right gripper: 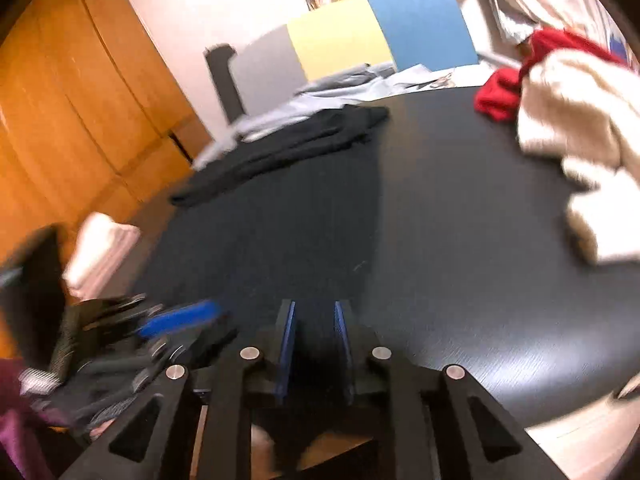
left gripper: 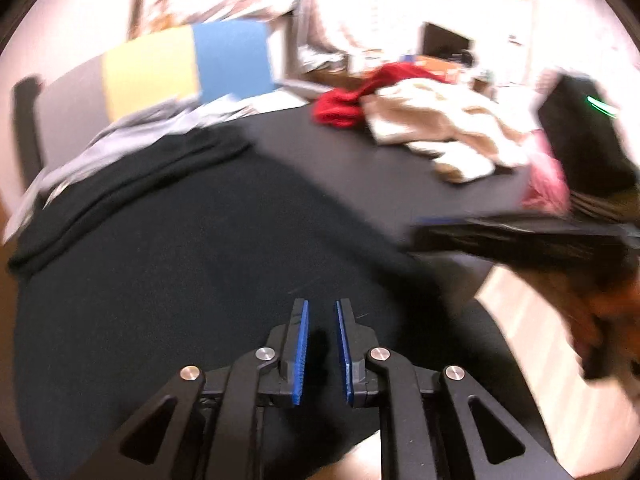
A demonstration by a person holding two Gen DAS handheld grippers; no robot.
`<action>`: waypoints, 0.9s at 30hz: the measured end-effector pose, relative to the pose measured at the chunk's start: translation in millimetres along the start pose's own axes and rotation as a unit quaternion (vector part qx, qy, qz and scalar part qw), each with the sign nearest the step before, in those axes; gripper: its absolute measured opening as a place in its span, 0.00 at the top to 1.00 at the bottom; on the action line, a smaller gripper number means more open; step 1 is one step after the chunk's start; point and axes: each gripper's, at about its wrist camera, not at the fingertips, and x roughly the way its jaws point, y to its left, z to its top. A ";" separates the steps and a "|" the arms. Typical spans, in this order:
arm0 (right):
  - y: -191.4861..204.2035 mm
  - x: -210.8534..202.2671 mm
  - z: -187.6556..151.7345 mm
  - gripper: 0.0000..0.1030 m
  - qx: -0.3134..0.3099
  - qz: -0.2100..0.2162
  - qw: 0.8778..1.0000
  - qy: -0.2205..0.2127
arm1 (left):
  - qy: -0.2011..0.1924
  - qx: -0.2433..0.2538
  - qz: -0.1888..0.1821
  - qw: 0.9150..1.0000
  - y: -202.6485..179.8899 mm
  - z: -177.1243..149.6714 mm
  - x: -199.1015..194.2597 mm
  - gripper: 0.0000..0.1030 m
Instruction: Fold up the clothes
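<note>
black garment (left gripper: 180, 264) lies beneath both down-tilted hand-held grippers, left (left gripper: 322, 344) and right (right gripper: 315, 346), pads slightly spread.

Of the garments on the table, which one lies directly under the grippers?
The black garment, spread flat at the near edge. The red garment and the cream garment lie crumpled at the far side.

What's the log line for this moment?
stage: folding black garment | left gripper: above garment, grip unclear | right gripper: jaws apart at near edge | waiting: cream garment, red garment
</note>
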 end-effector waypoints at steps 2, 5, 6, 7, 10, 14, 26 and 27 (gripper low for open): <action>-7.8 16.9 15.9 0.79 0.009 0.005 1.000 0.028 | 0.007 0.026 -0.008 1.000 -9.9 -0.2 12.1 0.85; -16.5 43.3 23.9 0.79 0.012 0.007 0.998 0.068 | 0.015 0.034 -0.012 0.999 -13.9 -2.0 29.3 0.84; -19.3 46.5 25.4 0.82 0.018 0.018 0.998 0.063 | 0.012 0.028 -0.016 0.999 -12.6 -1.0 30.9 0.84; -21.1 53.0 26.4 0.92 0.024 0.029 0.997 0.060 | 0.016 0.020 -0.021 0.999 -9.8 -0.1 32.7 0.84; -35.9 63.8 32.9 0.98 0.061 0.031 0.996 0.059 | 0.016 0.017 -0.028 0.999 -5.5 -2.2 34.0 0.84; -59.2 65.8 28.4 1.00 0.126 0.040 0.991 0.030 | 0.004 0.031 -0.014 0.999 -10.0 -6.4 32.4 0.84; 19.0 47.8 50.8 0.77 0.006 -0.010 1.000 -0.024 | -0.010 -0.108 0.098 0.989 90.8 -2.3 -16.5 0.72; 33.2 56.5 56.4 0.77 -0.028 -0.016 0.999 -0.016 | -0.004 -0.125 0.121 0.985 107.5 -7.7 -20.8 0.72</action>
